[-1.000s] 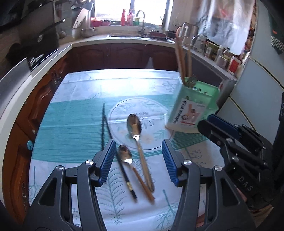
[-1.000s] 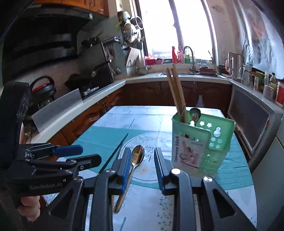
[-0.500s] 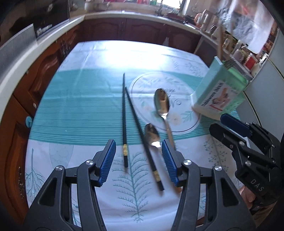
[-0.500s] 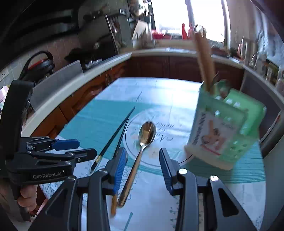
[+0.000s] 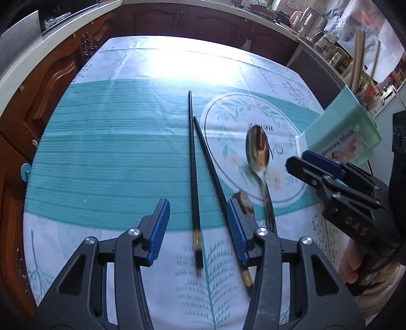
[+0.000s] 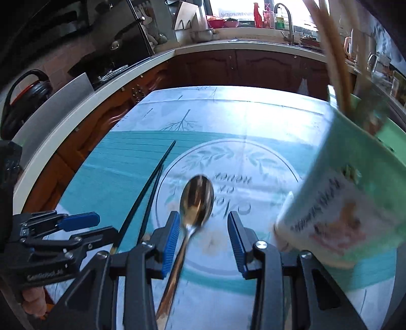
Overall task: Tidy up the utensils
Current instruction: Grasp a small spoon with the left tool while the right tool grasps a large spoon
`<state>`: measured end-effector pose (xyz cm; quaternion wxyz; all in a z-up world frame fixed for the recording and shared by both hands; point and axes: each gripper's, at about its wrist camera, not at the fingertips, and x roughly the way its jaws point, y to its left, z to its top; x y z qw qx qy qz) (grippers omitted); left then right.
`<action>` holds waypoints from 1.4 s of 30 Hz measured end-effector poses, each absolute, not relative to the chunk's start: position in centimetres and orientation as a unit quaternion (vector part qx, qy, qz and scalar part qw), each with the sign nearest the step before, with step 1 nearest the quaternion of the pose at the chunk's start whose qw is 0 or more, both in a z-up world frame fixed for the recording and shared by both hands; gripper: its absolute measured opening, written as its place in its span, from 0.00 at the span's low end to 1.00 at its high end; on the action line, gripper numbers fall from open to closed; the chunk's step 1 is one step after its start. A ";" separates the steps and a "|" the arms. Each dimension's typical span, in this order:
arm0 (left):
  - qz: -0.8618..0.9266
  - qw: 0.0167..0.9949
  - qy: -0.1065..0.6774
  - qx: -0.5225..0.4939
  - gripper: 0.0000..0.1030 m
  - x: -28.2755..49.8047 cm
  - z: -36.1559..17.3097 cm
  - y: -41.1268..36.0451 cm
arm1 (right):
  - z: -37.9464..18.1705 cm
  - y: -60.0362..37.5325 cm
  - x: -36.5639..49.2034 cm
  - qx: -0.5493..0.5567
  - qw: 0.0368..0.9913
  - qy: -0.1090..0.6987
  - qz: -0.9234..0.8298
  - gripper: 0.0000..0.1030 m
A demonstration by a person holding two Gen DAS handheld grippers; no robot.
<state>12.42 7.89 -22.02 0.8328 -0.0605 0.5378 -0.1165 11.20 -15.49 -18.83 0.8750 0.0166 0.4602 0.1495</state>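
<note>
Two black chopsticks (image 5: 192, 165) lie side by side on the teal and white tablecloth (image 5: 101, 165). My left gripper (image 5: 199, 223) hovers open over their gold-banded ends. A large metal spoon (image 6: 196, 198) lies on the round print, its neck between the fingers of my open right gripper (image 6: 203, 236). A smaller spoon (image 5: 243, 203) sits partly hidden behind my left gripper's right finger. The green utensil holder (image 6: 342, 198) stands to the right with wooden chopsticks (image 6: 335, 50) in it, blurred. Each gripper also shows in the other's view: the right gripper (image 5: 299, 160) and the left gripper (image 6: 104, 224).
Brown cabinets and a white counter (image 6: 127, 73) wrap around the table's left and far sides. A sink with bottles (image 6: 269, 20) sits by the window. Jars and a kettle (image 5: 314, 22) crowd the right counter. A hand (image 5: 352, 266) holds the right gripper.
Both grippers tipped down and came closer to the table. The left one shifted from the spoons to the chopsticks. The right one opened wider around the large spoon.
</note>
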 end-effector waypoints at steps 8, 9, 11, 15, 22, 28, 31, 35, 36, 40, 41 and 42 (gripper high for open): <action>-0.130 0.833 0.534 -0.059 0.38 15.2 -21.8 7.1 | -21.2 -14.3 15.3 0.013 0.855 0.494 0.159 0.38; -0.137 0.831 0.535 -0.058 0.38 15.2 -21.8 7.0 | -21.6 -14.2 15.6 0.017 0.852 0.497 0.163 0.37; -0.156 0.827 0.538 -0.053 0.38 15.1 -21.9 6.6 | -22.1 -14.2 15.9 0.025 0.846 0.505 0.171 0.30; -0.204 0.817 0.537 -0.043 0.38 14.5 -22.1 5.6 | -22.8 -14.5 16.0 0.045 0.837 0.509 0.195 0.13; -0.275 0.812 0.515 -0.010 0.38 14.4 -22.1 4.2 | -21.1 -14.1 14.6 0.016 0.859 0.473 0.197 0.03; -0.324 0.790 0.519 0.033 0.31 14.9 -22.8 3.3 | -19.1 -15.9 12.2 0.026 0.878 0.438 0.190 0.03; -0.332 0.779 0.531 0.034 0.26 15.6 -23.4 3.4 | -18.6 -16.9 11.0 0.040 0.881 0.432 0.186 0.03; -0.342 0.770 0.537 0.024 0.25 16.4 -23.9 3.7 | -18.9 -17.4 10.3 0.048 0.877 0.441 0.186 0.03; -0.347 0.767 0.539 0.023 0.25 16.5 -23.9 3.6 | -19.1 -17.4 10.2 0.050 0.875 0.445 0.187 0.03; -0.369 0.757 0.538 0.040 0.25 16.8 -24.0 3.2 | -19.4 -17.3 9.6 0.050 0.872 0.448 0.191 0.03; -0.373 0.754 0.538 0.046 0.25 16.7 -24.0 3.0 | -19.4 -17.3 9.5 0.051 0.872 0.448 0.192 0.02; -0.377 0.751 0.540 0.051 0.25 16.8 -24.1 2.9 | -19.4 -17.3 9.3 0.051 0.872 0.447 0.192 0.03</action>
